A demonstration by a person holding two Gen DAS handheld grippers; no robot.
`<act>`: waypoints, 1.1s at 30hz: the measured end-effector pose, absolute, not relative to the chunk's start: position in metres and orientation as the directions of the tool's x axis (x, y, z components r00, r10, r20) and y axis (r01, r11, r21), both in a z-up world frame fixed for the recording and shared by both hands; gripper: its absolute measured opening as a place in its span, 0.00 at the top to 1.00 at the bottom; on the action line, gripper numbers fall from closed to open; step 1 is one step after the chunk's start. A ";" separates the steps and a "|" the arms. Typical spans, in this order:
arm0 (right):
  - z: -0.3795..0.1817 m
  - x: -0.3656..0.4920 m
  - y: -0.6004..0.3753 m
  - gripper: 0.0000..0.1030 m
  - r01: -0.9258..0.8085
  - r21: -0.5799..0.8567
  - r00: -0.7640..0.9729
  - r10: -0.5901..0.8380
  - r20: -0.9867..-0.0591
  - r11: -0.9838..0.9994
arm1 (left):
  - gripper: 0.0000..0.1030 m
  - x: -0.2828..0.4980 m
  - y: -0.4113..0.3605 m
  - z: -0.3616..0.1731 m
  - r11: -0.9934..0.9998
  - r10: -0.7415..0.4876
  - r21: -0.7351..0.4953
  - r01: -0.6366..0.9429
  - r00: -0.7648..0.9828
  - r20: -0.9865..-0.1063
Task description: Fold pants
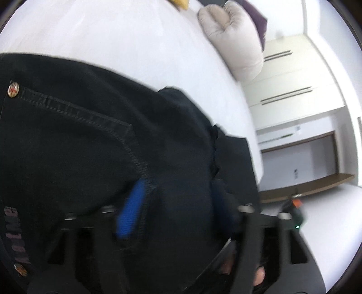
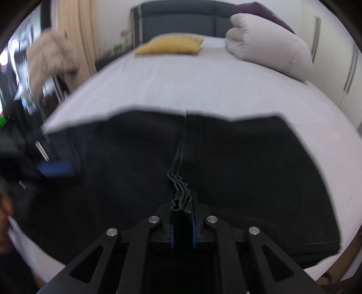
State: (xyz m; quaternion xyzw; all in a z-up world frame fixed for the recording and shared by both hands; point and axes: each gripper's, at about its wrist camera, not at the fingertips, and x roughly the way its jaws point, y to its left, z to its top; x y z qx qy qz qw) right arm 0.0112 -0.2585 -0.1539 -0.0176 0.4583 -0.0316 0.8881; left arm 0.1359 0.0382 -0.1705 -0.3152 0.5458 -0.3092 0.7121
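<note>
Black pants (image 2: 248, 169) lie spread on a white bed (image 2: 203, 86). My right gripper (image 2: 182, 217) is shut on bunched layers of the pants' edge at the near side. In the left wrist view the pants (image 1: 90, 147) fill the frame, with stitched pocket seams and metal rivets. My left gripper (image 1: 178, 203) has fabric between its blue pads (image 1: 130, 212), the right pad mostly hidden by cloth. The left gripper also shows at the left of the right wrist view (image 2: 56, 168), at the pants' left edge.
A yellow cushion (image 2: 172, 45) and a pale folded duvet (image 2: 267, 45) lie at the head of the bed by a dark headboard (image 2: 181, 20). White wardrobes (image 1: 294, 90) stand at the right. A chair with beige clothing (image 2: 52, 61) stands left of the bed.
</note>
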 end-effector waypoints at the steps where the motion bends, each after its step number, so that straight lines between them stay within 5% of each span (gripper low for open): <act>1: -0.156 0.010 -0.258 0.88 0.050 -0.064 0.582 -0.081 -0.809 0.997 | 0.21 0.136 0.039 -0.168 0.607 -0.785 -0.790 0.091 0.223 -0.578; 13: -0.103 -0.008 -0.215 0.89 0.008 -0.071 0.706 -0.056 -0.706 0.997 | 0.15 0.152 0.029 -0.176 0.438 -0.888 -0.897 -0.060 0.124 -0.442; 20: -0.113 -0.008 -0.163 0.88 -0.113 -0.119 0.697 -0.007 -0.717 0.986 | 0.18 0.170 0.015 -0.177 0.491 -0.871 -0.871 -0.027 0.012 -0.491; 21: -0.115 -0.007 -0.158 0.88 -0.125 -0.116 0.691 0.002 -0.723 0.985 | 0.21 0.172 0.013 -0.176 0.504 -0.864 -0.864 -0.001 -0.004 -0.503; 25: -0.120 -0.004 -0.141 0.88 -0.166 -0.121 0.676 0.024 -0.736 0.979 | 0.72 0.176 0.009 -0.175 0.567 -0.821 -0.821 0.064 -0.046 -0.570; 29: -0.126 0.003 -0.134 0.88 -0.180 -0.126 0.653 0.023 -0.757 0.976 | 0.86 0.175 0.018 -0.173 0.620 -0.780 -0.777 0.105 -0.026 -0.626; 33: -0.127 0.008 -0.127 0.88 -0.189 -0.127 0.645 0.026 -0.764 0.974 | 0.86 0.172 0.028 -0.173 0.641 -0.764 -0.759 0.117 -0.005 -0.646</act>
